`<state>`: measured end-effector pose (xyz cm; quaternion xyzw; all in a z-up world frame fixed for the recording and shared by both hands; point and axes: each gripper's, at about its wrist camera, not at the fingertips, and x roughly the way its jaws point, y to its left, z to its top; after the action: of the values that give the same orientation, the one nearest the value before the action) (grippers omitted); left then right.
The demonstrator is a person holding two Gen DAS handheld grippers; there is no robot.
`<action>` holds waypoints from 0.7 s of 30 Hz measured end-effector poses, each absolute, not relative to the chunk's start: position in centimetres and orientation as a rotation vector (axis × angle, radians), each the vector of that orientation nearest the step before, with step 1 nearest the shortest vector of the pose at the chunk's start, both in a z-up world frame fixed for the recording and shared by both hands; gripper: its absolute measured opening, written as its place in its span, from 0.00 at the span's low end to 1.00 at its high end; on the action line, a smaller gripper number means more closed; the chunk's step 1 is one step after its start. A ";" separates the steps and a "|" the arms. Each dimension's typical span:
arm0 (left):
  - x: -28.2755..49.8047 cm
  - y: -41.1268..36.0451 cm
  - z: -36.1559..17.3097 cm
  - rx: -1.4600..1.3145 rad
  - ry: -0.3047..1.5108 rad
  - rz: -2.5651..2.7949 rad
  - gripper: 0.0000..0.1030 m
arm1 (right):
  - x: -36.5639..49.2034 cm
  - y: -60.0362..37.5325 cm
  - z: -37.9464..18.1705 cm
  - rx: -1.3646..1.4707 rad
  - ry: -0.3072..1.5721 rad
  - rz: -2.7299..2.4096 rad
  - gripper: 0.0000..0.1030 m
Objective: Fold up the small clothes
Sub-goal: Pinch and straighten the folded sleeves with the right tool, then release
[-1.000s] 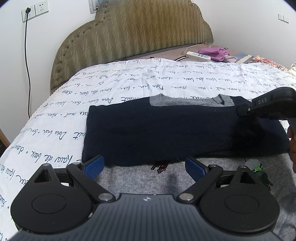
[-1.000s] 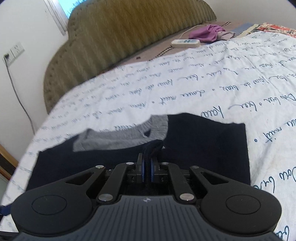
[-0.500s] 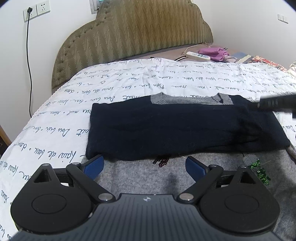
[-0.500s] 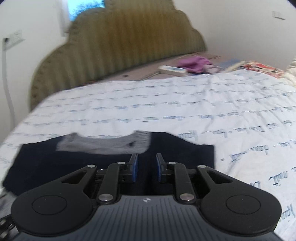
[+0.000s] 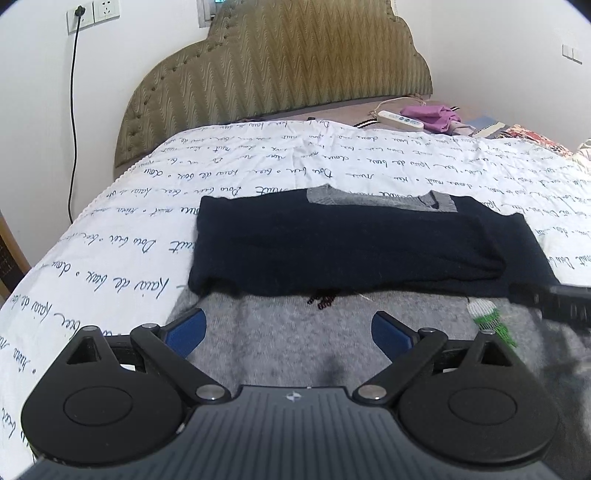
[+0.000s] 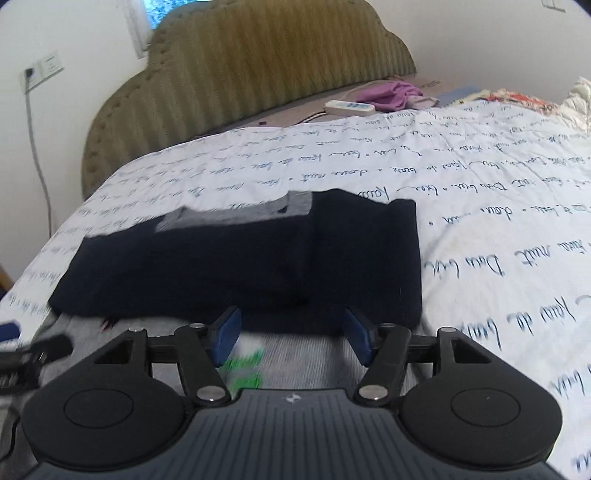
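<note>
A small sweater lies on the bed with its navy sleeves [image 5: 351, 247] folded across the chest and a grey collar [image 5: 380, 199] at the far edge. Its grey lower body [image 5: 288, 339] with a green motif [image 5: 491, 317] lies nearest me. My left gripper [image 5: 288, 330] is open and empty over the grey hem. My right gripper [image 6: 291, 334] is open and empty at the near edge of the navy fold [image 6: 258, 258]; part of it shows at the right of the left wrist view [image 5: 554, 302].
The white bedspread with blue script [image 5: 147, 229] covers the bed. A padded olive headboard [image 5: 280, 66] stands behind. A white remote [image 5: 399, 120] and purple cloth [image 5: 432, 114] lie near it. A cable hangs from a wall socket [image 5: 79, 16].
My right gripper has let go of the navy sleeve, opened wide and pulled back towards the near hem. The sleeve now lies flat across the sweater. My left gripper stayed open.
</note>
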<state>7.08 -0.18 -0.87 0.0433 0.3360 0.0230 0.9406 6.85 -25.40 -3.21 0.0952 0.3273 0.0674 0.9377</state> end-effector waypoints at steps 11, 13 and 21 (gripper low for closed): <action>4.4 -0.4 -2.2 0.103 0.714 0.032 0.96 | 2.3 -24.3 -4.1 0.170 0.689 0.138 0.73; 3.9 -0.3 -2.5 0.101 0.720 0.029 0.96 | 1.7 -24.3 -4.2 0.173 0.694 0.137 0.73; 1.9 -0.3 -3.4 0.114 0.735 0.016 0.96 | -0.5 -24.4 -4.7 0.187 0.697 0.131 0.73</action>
<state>1.95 -0.29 -3.44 0.0555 0.3591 0.0077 0.9316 -0.53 -24.43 -4.74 0.0916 0.3406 0.0640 0.9336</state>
